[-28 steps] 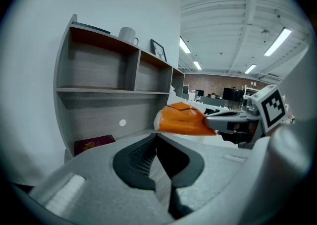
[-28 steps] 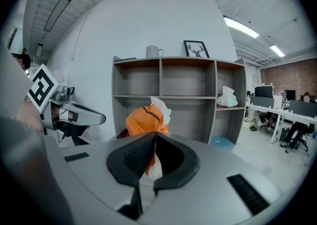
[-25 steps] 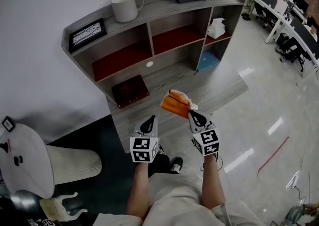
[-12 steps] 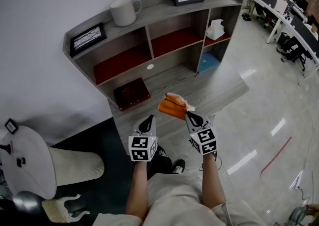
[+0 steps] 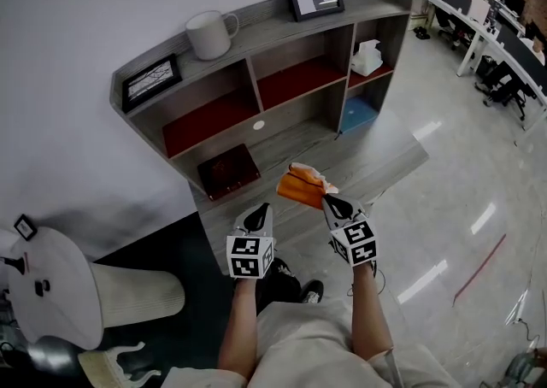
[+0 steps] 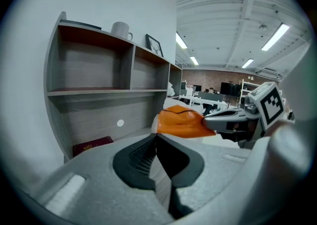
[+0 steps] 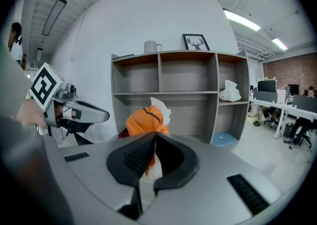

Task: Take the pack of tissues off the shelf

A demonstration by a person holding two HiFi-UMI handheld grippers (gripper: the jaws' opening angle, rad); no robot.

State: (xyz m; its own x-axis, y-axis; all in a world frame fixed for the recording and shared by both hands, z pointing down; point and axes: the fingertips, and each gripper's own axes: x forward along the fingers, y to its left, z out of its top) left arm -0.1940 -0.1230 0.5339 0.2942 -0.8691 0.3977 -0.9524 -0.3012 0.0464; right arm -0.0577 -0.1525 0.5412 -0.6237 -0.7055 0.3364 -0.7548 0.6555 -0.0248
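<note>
- Right tool (image 5: 329, 201) is clenched on one end of the soft orange plastic pack of tissues (image 5: 301, 185)
- The pack hangs in the air in front of the grey wooden shelf unit (image 5: 265, 32), outside every compartment
- Left tool (image 5: 259, 209) is pressed together with nothing in it, just beside the right one and apart from the pack
- Judged: the pack is off the shelf and only the carry-away is left
- The pinch is on one end of a soft pack, so squeeze firmly and move it smoothly without swinging; the left tool could steady the free end if it sags
- Only the right gripper view shows a white tissue sheet (image 7: 161, 107) poking from the pack's top, and the pack's end nipped between the jaws
- Left gripper view gives that pinch side-on
- Only the head view shows both tools at once, with the pack well below the white ceramic mug (image 5: 208, 34) on the shelf top
</note>
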